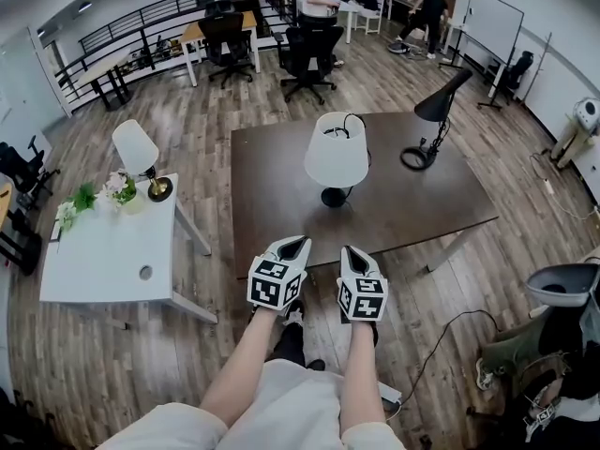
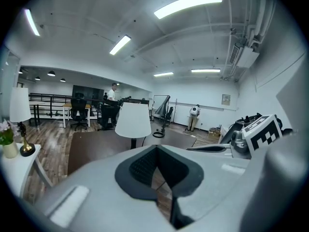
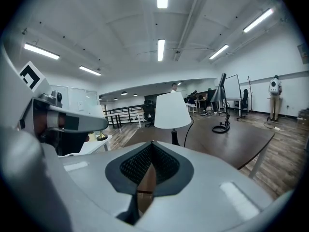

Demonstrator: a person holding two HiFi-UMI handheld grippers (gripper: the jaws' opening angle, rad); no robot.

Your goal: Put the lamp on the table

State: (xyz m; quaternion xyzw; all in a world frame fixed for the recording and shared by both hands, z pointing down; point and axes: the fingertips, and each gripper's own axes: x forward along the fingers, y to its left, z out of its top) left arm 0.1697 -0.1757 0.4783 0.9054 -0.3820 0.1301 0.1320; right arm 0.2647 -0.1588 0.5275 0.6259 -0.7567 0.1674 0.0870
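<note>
Head view: lamp upright on the dark table, a bit ahead of left gripper and right gripper
Left gripper view: jaws clenched, empty, lamp ahead
Right gripper view: same deal, pinched together, nothing held, lamp dead ahead

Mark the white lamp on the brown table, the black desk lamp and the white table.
white lamp (image 1: 336, 154), head view, its shade.
black desk lamp (image 1: 442, 99), head view, its head.
white table (image 1: 103, 251), head view, bare top.
</note>
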